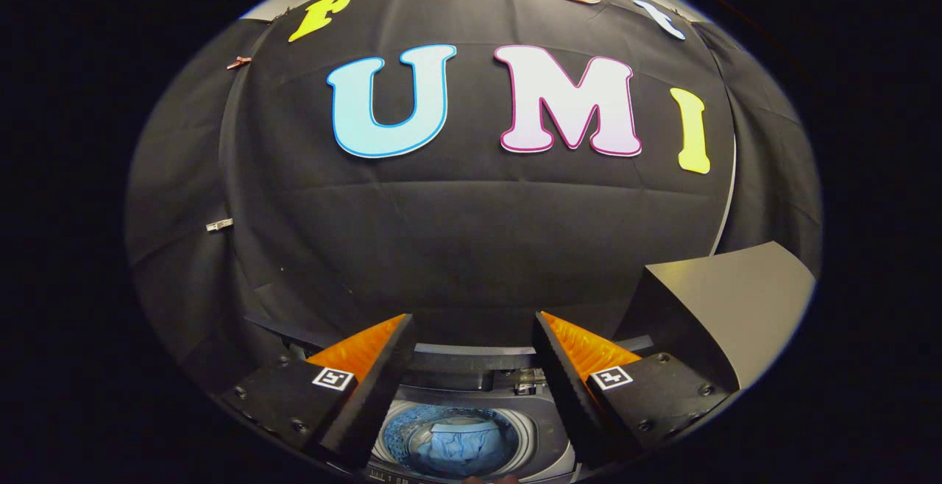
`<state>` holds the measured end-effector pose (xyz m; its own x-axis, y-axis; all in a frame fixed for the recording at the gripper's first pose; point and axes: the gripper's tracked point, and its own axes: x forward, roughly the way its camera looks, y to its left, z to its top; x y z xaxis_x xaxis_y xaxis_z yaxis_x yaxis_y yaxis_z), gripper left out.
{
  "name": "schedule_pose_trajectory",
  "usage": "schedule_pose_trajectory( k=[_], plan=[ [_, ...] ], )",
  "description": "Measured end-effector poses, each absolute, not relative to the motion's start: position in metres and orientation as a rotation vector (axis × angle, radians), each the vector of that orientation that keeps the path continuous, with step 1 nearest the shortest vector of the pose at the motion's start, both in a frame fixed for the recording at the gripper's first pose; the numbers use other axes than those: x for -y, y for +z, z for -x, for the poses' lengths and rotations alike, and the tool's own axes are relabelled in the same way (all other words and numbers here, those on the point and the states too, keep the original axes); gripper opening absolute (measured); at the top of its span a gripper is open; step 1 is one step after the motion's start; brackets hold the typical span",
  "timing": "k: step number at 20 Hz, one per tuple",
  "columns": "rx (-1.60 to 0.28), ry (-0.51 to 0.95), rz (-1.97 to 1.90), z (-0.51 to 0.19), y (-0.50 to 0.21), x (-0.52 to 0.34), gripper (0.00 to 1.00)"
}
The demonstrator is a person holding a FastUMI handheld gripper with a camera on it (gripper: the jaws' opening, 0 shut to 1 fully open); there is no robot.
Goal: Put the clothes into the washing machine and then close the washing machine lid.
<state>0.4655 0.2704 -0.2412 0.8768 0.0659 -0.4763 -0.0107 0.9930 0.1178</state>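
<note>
A: Where are the clothes?

B: One light blue bundle of clothes point(458, 446) lies inside the drum of the washing machine point(471, 388), below and between the fingers.

A: And the gripper?

B: The gripper point(471, 340) hangs above the opening, its two fingers spread apart, holding nothing. The one lid point(725, 307) stands raised just beyond the right finger; open room lies ahead up to the black cloth wall point(471, 234).

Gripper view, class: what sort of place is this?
Probably a staged laundry booth: an open washing machine with blue clothes in its drum, black cloth wall behind, open gripper above.
</note>
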Motion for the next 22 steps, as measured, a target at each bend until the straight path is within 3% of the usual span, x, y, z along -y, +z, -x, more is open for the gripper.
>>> schedule_pose_trajectory(
  k=[6, 15, 22],
  plan=[
    [-0.499, 0.046, -0.118, -0.464, -0.241, -0.273, 1.0],
    [-0.734, 0.112, -0.207, -0.406, -0.265, -0.293, 1.0],
    [-0.638, 0.121, -0.202, -0.404, -0.246, -0.289, 1.0]
  ],
)
